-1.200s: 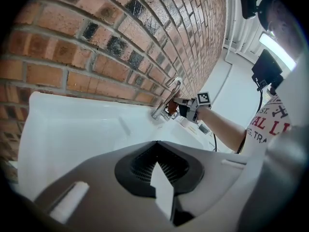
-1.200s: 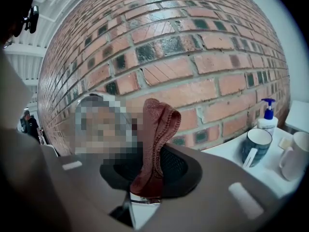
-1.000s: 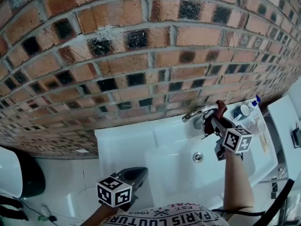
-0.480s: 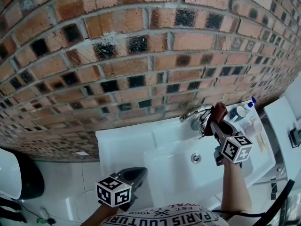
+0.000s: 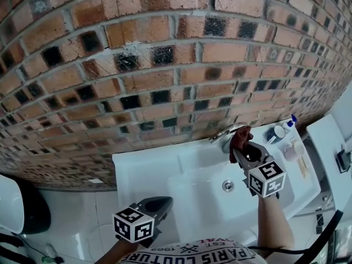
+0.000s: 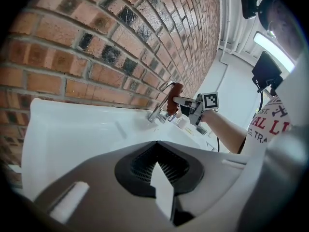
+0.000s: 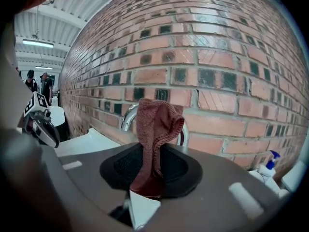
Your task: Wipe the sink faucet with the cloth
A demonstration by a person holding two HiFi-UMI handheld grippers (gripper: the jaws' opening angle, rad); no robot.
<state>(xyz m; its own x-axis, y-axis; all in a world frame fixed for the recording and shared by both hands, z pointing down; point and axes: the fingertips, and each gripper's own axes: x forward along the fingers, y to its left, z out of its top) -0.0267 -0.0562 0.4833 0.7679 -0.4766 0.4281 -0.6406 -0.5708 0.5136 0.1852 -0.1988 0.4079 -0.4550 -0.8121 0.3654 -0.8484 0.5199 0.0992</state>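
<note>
The right gripper (image 5: 242, 147) is clamped on a reddish-brown cloth (image 7: 157, 129), pinched by its lower end so the upper fold stands free and droops over. The cloth appears to rest on the chrome faucet (image 5: 221, 134), at the back edge of the white counter (image 5: 148, 169), right of centre. It looks light, soft and floppy, likely to drape round the hard, slick spout; a low grip like this leaves a loose pad for rubbing. The brick wall (image 5: 165, 65) rises just behind, so room there is tight. A pump bottle (image 5: 290, 123) and small containers (image 5: 275, 133) crowd the back right corner. The basin toward the front edge is open. The left gripper (image 6: 161, 190), jaws together and empty, hangs beyond the front edge, toward the left corner.
</note>
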